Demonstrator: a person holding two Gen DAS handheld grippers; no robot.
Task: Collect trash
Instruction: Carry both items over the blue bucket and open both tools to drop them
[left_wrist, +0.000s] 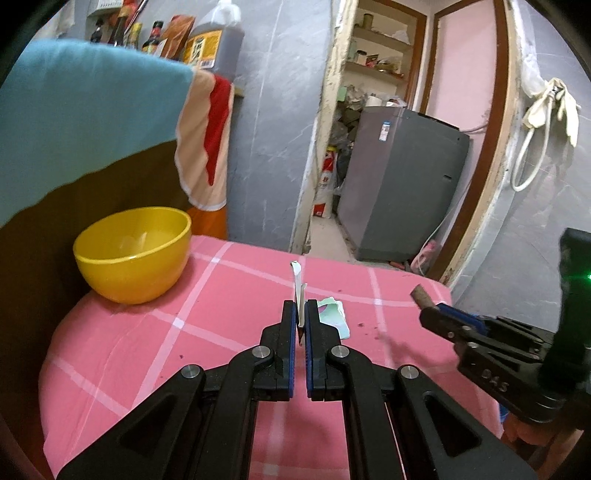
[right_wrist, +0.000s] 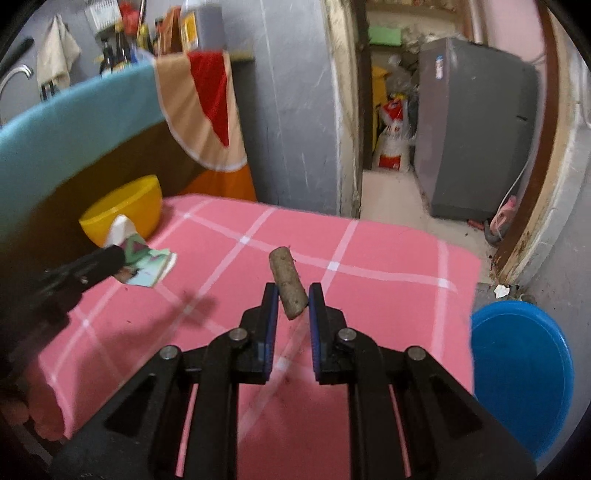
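Pink checked cloth covers the table (left_wrist: 129, 350). One folded paper wrapper (left_wrist: 298, 295) is clamped in the left gripper (left_wrist: 301, 321) jaws; one brown cylindrical stub (right_wrist: 288, 282) is clenched in the right gripper (right_wrist: 293, 306) jaws. One yellow plastic bowl (left_wrist: 133, 254) is seen far left of both.

A table covered with a pink cloth (left_wrist: 155, 332) crossed by thin white check lines carries the things. A yellow plastic bowl (left_wrist: 133, 253) stands on it at the far left corner, close against the dark brown back of a seat hung with a teal cloth, and small dark crumbs (left_wrist: 360, 325) are scattered over the middle of the cloth. Beside the table's right edge a blue plastic basin (right_wrist: 521, 373) sits low on the floor.
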